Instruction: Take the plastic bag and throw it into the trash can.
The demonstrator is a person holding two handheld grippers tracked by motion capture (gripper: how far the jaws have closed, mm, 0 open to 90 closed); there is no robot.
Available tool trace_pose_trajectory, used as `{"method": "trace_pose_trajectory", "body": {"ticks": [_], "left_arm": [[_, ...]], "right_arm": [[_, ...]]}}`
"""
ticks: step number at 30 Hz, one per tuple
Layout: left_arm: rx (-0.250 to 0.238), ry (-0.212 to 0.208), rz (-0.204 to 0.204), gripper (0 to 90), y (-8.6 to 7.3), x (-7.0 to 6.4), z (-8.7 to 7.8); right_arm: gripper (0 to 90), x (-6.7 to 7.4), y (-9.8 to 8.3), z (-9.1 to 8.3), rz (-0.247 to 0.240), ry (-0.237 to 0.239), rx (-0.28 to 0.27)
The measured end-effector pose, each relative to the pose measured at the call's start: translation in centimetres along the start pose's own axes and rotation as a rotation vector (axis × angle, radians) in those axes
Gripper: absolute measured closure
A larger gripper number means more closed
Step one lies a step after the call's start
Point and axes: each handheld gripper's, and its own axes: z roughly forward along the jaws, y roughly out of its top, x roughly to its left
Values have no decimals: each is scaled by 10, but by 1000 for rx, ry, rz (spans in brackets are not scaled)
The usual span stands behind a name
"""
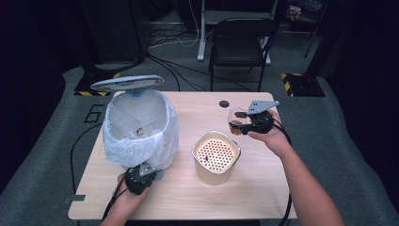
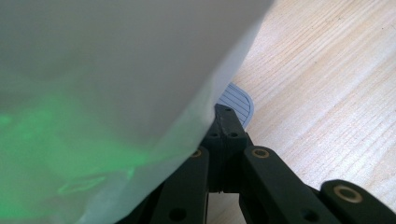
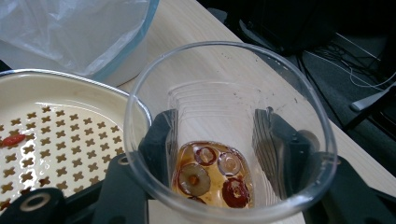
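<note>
The cup [image 3: 231, 140] is clear plastic with a bit of amber liquid and some red sliced bits at the bottom. The right tool [image 1: 245, 123] has it clamped from both sides, held up over the surface [image 1: 263, 188] just right of the cream strainer pot [image 1: 216, 157]. Over on the left there's the bin [image 1: 139, 127], lid up, white bag inside. The left tool [image 1: 139, 179] is clenched tight with nothing in it, pressing down on the bin's pedal [image 2: 237, 100].
</note>
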Motion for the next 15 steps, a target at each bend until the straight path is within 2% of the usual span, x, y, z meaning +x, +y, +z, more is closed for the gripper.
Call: {"method": "trace_pose_trajectory", "body": {"ticks": [5, 15], "left_arm": [[-1, 3, 1, 900, 0, 0, 0], [-1, 3, 1, 900, 0, 0, 0]], "right_arm": [[507, 0, 7, 3, -30, 18, -8], [508, 7, 21, 4, -155, 17, -17]]}}
